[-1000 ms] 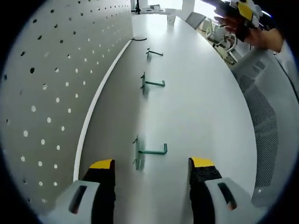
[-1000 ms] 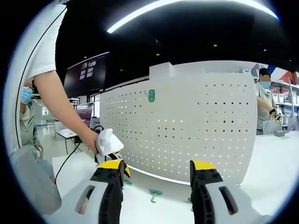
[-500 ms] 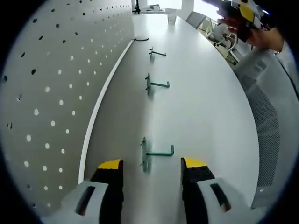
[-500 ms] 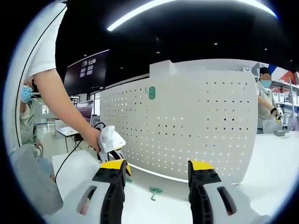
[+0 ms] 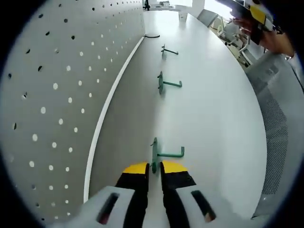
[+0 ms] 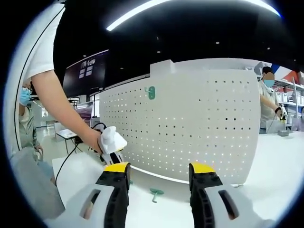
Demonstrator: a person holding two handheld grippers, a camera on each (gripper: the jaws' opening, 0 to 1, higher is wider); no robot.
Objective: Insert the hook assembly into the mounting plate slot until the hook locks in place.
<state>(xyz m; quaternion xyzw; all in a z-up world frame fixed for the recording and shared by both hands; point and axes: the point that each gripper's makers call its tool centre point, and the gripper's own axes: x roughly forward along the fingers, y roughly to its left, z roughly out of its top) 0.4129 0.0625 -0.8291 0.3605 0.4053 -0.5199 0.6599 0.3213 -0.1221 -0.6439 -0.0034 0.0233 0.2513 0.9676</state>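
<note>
Left gripper view: L tongs [image 5: 154, 169] on hook [image 5: 164, 154]

dark ceiling [image 6: 199, 28] w/ a long curved light strip [image 6: 190, 5]. black wall screen [image 6: 90, 71] at left. long white surface [image 5: 213, 95] runs back to a bright window [image 5: 216, 5]; mesh chair [image 5: 278, 123] beside it.

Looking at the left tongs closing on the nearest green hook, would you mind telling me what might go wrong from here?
The left tongs are pinching only the thin back plate of the nearest green hook, so it could twist or slip on lifting. Two more hooks lie in line beyond it; a forward sweep may knock them. The pegboard stands close alongside, so the hook's arm may catch it while being turned towards the holes.
</note>
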